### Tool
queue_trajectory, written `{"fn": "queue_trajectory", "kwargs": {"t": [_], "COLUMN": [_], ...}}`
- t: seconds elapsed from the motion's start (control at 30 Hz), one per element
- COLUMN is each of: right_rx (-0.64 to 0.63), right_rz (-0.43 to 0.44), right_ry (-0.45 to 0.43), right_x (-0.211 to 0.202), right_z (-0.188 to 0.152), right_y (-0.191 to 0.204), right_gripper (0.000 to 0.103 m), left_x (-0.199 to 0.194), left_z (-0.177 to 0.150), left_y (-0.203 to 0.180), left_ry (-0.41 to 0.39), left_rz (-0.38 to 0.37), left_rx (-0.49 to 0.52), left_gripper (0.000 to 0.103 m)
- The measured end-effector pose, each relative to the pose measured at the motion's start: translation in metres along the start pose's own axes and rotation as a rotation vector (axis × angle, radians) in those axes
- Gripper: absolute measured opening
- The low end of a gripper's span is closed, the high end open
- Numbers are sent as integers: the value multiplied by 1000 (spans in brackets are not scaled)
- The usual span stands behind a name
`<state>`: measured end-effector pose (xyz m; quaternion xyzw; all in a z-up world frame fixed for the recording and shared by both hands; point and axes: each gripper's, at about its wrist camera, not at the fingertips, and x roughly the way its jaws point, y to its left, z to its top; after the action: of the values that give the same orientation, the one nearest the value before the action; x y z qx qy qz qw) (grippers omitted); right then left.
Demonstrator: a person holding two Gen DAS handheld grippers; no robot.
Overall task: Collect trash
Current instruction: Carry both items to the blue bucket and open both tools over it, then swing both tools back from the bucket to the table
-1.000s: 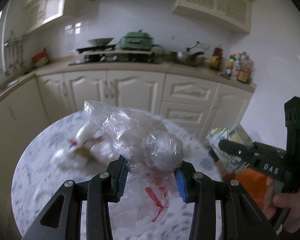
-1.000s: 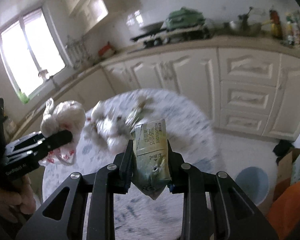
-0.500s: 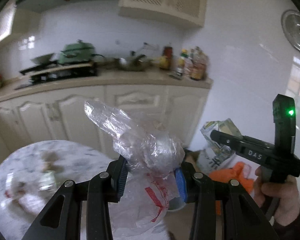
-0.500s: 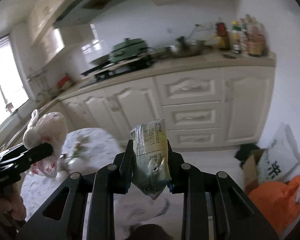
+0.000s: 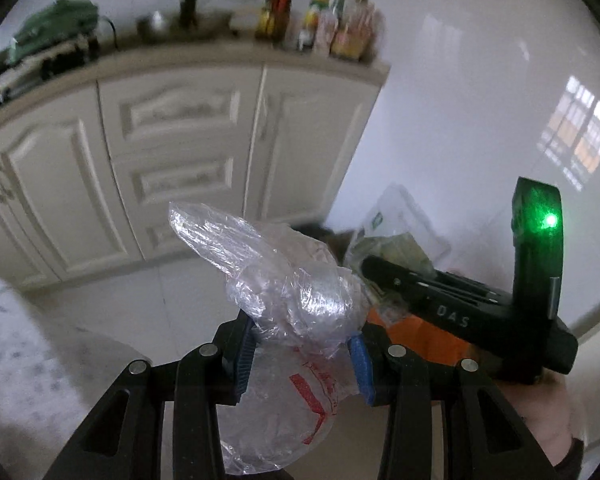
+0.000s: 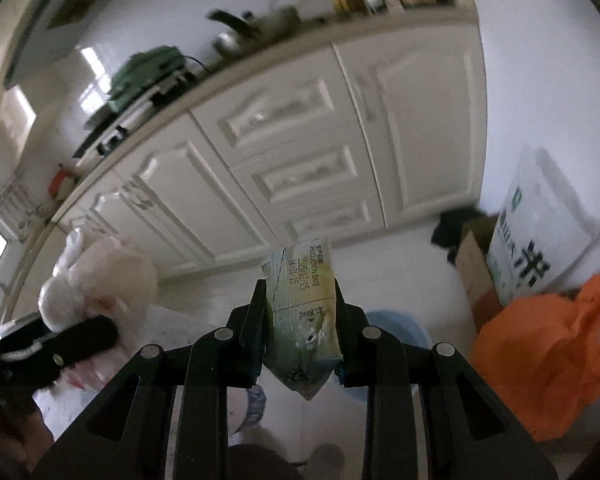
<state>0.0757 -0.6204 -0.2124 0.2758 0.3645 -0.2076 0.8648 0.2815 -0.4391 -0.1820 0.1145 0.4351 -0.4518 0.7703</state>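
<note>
My left gripper [image 5: 302, 344] is shut on a crumpled clear plastic bag [image 5: 292, 292] with red print, carried over the white floor. In the right wrist view that same plastic bag [image 6: 100, 276] shows at the left, held in the other gripper. My right gripper [image 6: 300, 320] is shut on a flattened green and white drink carton [image 6: 302, 312] printed with a production date. The right gripper's black body [image 5: 480, 312] with a green light sits at the right of the left wrist view, the carton [image 5: 392, 248] sticking out of it. A blue bin [image 6: 396, 324] lies on the floor just behind the carton.
Cream kitchen cabinets [image 5: 180, 140] run along the wall with bottles and pots on the counter. By the wall stand an orange bag [image 6: 548, 356], a cardboard box [image 6: 476, 264] and a white printed sack [image 6: 540, 236]. The marble table edge [image 5: 4, 340] shows at the left.
Both grippers swung away from the round table toward the floor corner by the cabinets and tilted downward. The bag and the carton stayed gripped. The blue bin and orange bag came into view.
</note>
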Motion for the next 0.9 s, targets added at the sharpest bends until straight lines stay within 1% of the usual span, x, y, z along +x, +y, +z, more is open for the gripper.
{"fn": "queue_trajectory", "kwargs": {"t": [0.1, 0.13, 0.17, 0.2, 0.23, 0.27, 0.3, 0.33, 0.37, 0.4, 0.43, 0.47, 0.5, 0.57, 0.67, 0.73, 0.77, 0.9], "right_rx": [39, 53, 69, 90, 109, 121, 137, 151, 167, 178, 183, 189, 192, 200, 201, 201, 204, 190], "right_rz": [-11, -10, -8, -17, -21, -24, -38, -45, -43, -45, -50, -59, -61, -64, -67, -69, -62, -46], "right_ry": [48, 60, 69, 87, 105, 112, 116, 116, 111, 104, 100, 96, 94, 86, 81, 69, 62, 20], "right_x": [26, 33, 41, 50, 58, 62, 65, 65, 63, 60, 58, 54, 53, 46, 36, 28, 23, -5], "right_z": [1, 2, 2, 2, 1, 1, 0, -2, -4, -7, -8, -10, -11, -14, -18, -19, -19, -20], "right_y": [-17, -22, -27, -34, -40, -44, -49, -52, -56, -58, -58, -59, -59, -58, -54, -50, -47, -27], "right_gripper": [27, 28, 30, 32, 34, 43, 60, 68, 76, 79, 81, 87, 94, 102, 103, 103, 103, 103], "left_x": [52, 66, 85, 103, 118, 135, 145, 151, 153, 155, 153, 150, 146, 141, 118, 96, 87, 38], "left_z": [25, 31, 38, 46, 53, 61, 66, 72, 77, 82, 83, 83, 84, 87, 88, 80, 81, 70], "left_y": [9, 10, 13, 17, 14, 13, 16, 13, 13, 13, 11, 10, 9, 7, 5, 3, 2, -3], "left_ry": [84, 104, 141, 177, 200, 228, 245, 242, 233, 228, 219, 205, 194, 185, 142, 108, 88, 9], "left_rz": [-8, -11, -11, -1, 10, 15, 31, 47, 56, 63, 73, 87, 100, 112, 130, 139, 143, 166], "left_rx": [-22, -24, -26, -38, -43, -45, -53, -56, -53, -46, -40, -31, -21, -10, -6, -2, 1, 15], "left_gripper": [38, 41, 43, 44, 48, 56, 60, 67, 79, 86, 97, 99, 99, 99, 99, 100, 100, 101]}}
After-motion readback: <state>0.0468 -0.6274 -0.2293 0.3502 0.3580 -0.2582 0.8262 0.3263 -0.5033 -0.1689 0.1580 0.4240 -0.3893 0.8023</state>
